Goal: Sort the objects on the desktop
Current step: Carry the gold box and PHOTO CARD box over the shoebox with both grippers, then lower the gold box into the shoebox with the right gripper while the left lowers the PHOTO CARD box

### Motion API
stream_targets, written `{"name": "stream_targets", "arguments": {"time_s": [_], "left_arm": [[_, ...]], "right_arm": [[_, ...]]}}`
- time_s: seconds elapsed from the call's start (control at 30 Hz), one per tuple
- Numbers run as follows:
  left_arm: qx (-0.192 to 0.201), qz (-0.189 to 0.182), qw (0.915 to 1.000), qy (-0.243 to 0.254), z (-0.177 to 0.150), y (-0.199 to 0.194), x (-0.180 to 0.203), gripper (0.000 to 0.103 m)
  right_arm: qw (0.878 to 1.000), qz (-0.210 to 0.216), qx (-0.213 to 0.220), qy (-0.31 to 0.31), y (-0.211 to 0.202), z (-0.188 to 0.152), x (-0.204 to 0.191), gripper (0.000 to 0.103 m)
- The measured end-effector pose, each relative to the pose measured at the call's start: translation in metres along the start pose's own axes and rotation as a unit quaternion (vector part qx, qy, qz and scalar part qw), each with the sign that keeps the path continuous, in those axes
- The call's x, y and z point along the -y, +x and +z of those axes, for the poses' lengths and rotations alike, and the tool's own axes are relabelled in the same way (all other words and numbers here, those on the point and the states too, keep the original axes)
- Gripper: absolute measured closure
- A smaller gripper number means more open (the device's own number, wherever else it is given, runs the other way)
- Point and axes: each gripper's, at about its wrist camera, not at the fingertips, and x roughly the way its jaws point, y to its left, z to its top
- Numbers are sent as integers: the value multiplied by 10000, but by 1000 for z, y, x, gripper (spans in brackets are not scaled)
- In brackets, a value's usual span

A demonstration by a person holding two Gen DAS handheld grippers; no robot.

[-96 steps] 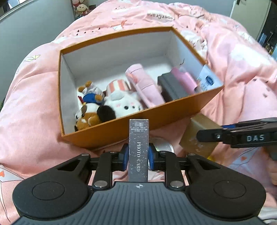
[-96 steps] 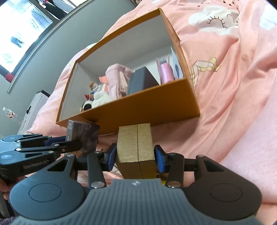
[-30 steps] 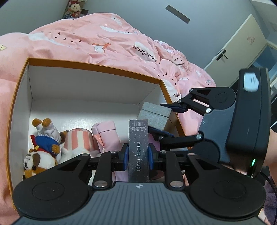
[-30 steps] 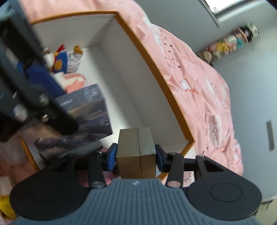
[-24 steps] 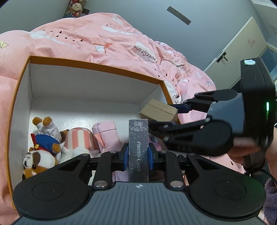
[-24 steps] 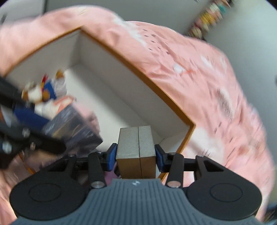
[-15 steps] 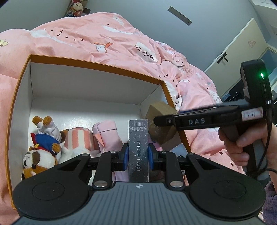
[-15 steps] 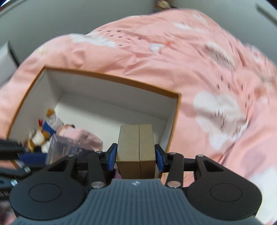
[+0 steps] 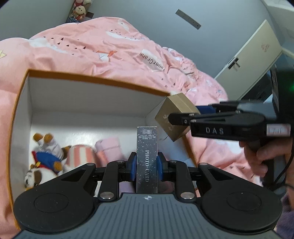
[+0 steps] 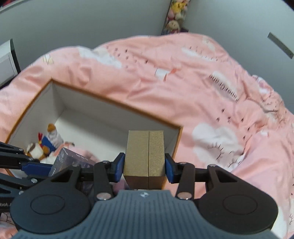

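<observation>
Progress: plush toys (image 9: pixel 44 158) and a pink roll (image 9: pixel 110 149) already lie in the orange box (image 9: pixel 91 80); two items not yet dropped in
Left gripper (image 9: pixel 146 166): pads pinching a slim dark card box (image 9: pixel 147 158), upright, poised over the box's near edge at 6 o'clock
Right gripper (image 10: pixel 144 165): pads clamped on a gold box (image 10: pixel 145 156), held above the box's corner at 3 o'clock, tilted in the left view
Left to do: I'd judge both items need lowering and releasing; floor at 12 o'clock looks free
Around: pink duvet (image 10: pixel 202 92) under everything, a wardrobe (image 9: pixel 257 55) at 2 o'clock, shelf toys (image 10: pixel 174 16) at 12
In the way: the two grippers sit close together, and the toys crowd the 9 o'clock end
</observation>
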Motion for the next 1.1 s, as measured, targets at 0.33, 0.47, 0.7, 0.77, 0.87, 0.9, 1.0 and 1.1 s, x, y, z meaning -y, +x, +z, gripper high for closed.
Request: {"name": "stream_targets", "arguments": {"time_s": [0.33, 0.47, 0.7, 0.77, 0.87, 0.9, 1.0, 1.1], "left_arm": [[-42, -682, 9907, -1179, 24, 51, 8, 77], [-25, -542, 9898, -1321, 25, 73, 12, 77], [-241, 67, 9953, -934, 20, 87, 27, 77], [-286, 463, 9967, -603, 21, 83, 37, 77], [-270, 721, 9964, -357, 18, 77, 42, 77], [-297, 664, 9965, -412, 17, 76, 41, 77], [-190, 616, 9964, -546, 14, 70, 35, 77], [-39, 575, 9964, -629, 12, 62, 33, 77]], "right_arm": [[9982, -209, 487, 294, -26, -23, 33, 56], [9974, -159, 535, 456, -26, -36, 48, 56], [9932, 304, 701, 883, -21, -47, 70, 56], [9907, 462, 791, 1004, -23, -47, 72, 56], [9877, 679, 936, 1051, -29, -45, 69, 56], [9872, 761, 943, 1038, -30, -43, 67, 56], [9858, 990, 757, 1127, -25, -38, 59, 56], [9886, 874, 578, 1077, -17, -36, 47, 56]]}}
